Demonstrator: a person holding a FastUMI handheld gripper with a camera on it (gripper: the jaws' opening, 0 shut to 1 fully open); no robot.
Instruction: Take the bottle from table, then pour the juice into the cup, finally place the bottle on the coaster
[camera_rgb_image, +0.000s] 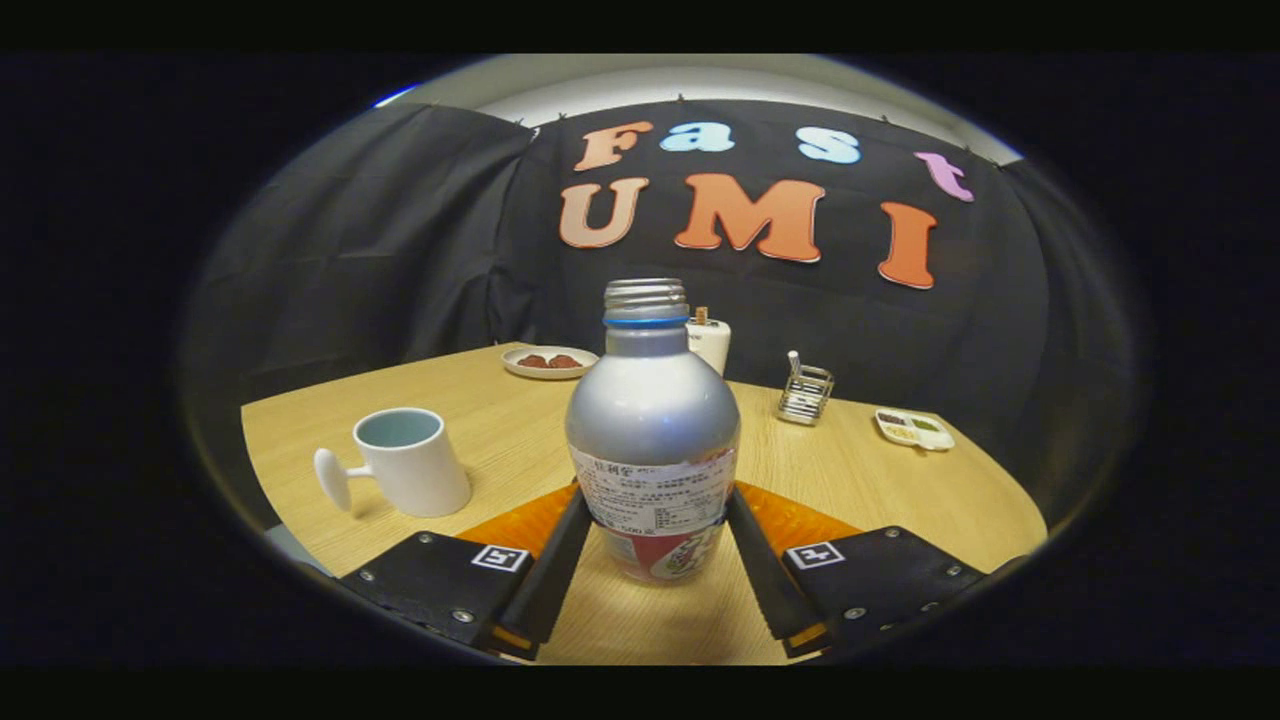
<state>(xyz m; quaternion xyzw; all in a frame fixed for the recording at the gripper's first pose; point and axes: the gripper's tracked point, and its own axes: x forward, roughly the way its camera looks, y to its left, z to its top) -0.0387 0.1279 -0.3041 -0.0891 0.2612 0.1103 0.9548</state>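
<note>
A silver bottle (652, 420) with a printed label and an uncapped threaded neck stands upright between my fingers. My gripper (657, 500) is shut on the bottle, one finger (558, 560) pressing each side at label height. An orange coaster (515, 522) lies on the wooden table (880, 490) under and just behind the bottle, showing on either side of it. I cannot tell whether the bottle's base rests on the table or hangs just above it. A white cup (410, 462) with a pale blue inside stands left of the bottle, its handle pointing left.
Beyond the bottle sit a small plate of reddish food (548, 361), a white container (712, 342), a wire rack (805, 393) and a little divided dish (914, 428). The table's left edge runs close to the cup.
</note>
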